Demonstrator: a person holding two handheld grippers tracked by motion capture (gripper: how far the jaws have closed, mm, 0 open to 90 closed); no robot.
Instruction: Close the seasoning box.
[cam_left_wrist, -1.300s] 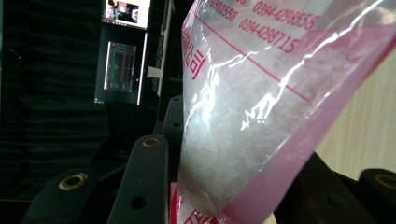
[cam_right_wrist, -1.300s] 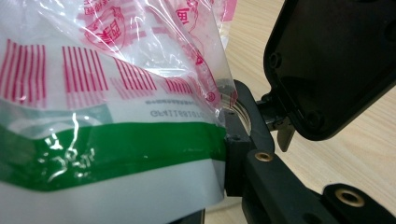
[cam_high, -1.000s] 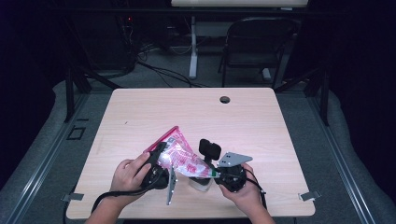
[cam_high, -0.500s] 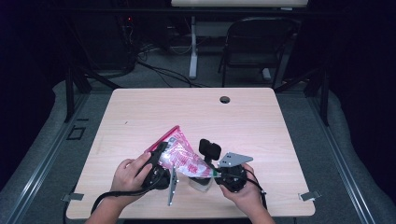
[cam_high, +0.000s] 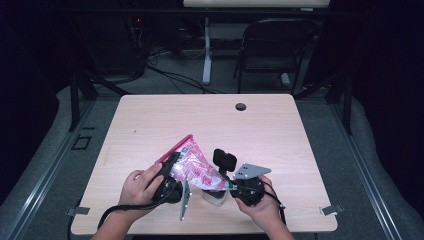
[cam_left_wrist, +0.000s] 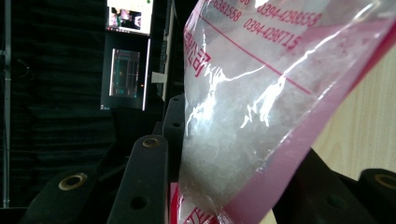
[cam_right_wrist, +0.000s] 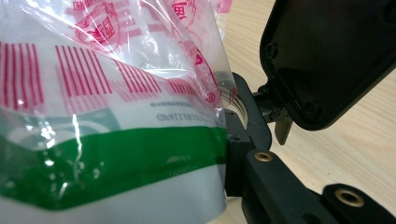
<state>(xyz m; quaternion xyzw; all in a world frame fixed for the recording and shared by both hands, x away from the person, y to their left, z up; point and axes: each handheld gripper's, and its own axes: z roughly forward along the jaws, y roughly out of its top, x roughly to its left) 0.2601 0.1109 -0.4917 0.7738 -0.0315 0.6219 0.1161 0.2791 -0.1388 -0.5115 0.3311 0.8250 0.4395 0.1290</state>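
Observation:
A clear plastic bag (cam_high: 194, 169) with red print and a pink zip edge is held over the table's near side. My left gripper (cam_high: 171, 162) is shut on its upper end; in the left gripper view the bag (cam_left_wrist: 243, 107) sits between the two black jaws. My right gripper (cam_high: 218, 192) is shut on a white container with a green band (cam_high: 214, 197) at the bag's lower end. In the right gripper view the bag's film drapes over the container (cam_right_wrist: 102, 163). One of the fingers (cam_right_wrist: 273, 179) lies against the container's side, and the other is hidden behind the film.
The wooden table (cam_high: 200, 115) has a round cable hole (cam_high: 241, 106) near its far edge. A black boxy piece (cam_high: 225, 160) stands just beyond the bag, close to my right gripper. A folding chair (cam_high: 275, 50) and cables lie on the floor behind the table.

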